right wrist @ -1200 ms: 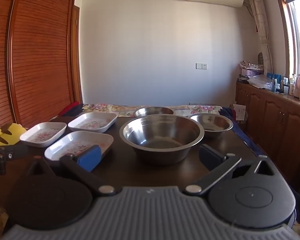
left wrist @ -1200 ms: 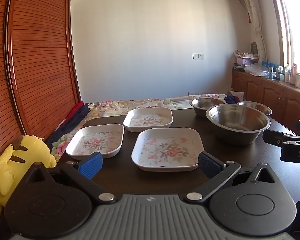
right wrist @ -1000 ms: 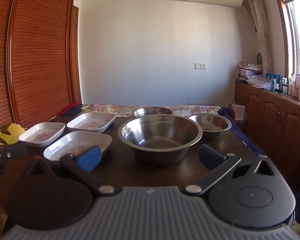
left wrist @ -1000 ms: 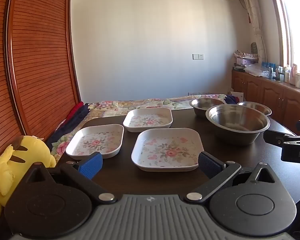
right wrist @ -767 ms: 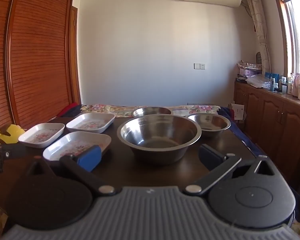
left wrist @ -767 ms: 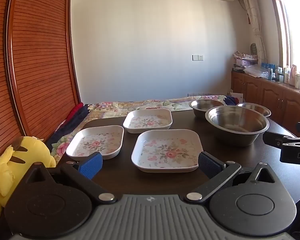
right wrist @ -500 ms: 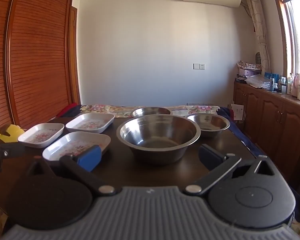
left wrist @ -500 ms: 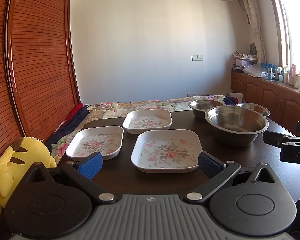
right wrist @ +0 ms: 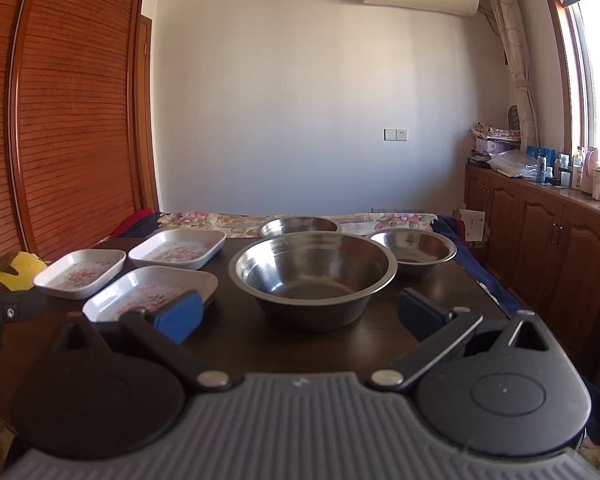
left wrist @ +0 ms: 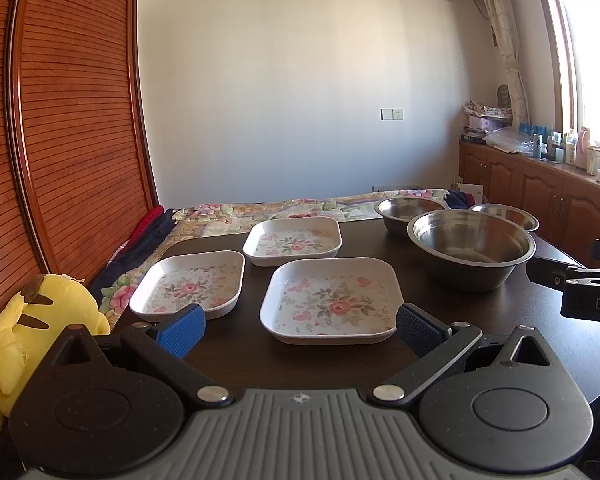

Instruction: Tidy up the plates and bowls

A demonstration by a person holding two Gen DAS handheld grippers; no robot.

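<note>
Probably stiff, light and slippery, the nearest floral plate [left wrist: 332, 300] wants a rim grip; both tongs [left wrist: 298, 326] [right wrist: 300, 314] gape empty.

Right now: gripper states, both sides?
Left gripper: open, holding nothing, facing the nearest floral plate.
Right gripper: open, holding nothing, facing the large steel bowl.

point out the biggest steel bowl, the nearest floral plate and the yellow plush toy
biggest steel bowl [right wrist: 312, 276]: right wrist view, inner wall
nearest floral plate [left wrist: 332, 304]: left wrist view, flowered base
yellow plush toy [left wrist: 28, 336]: left wrist view, body

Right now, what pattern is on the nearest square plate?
Pink flowers on white, on the nearest square plate; clearest in the left wrist view.
</note>
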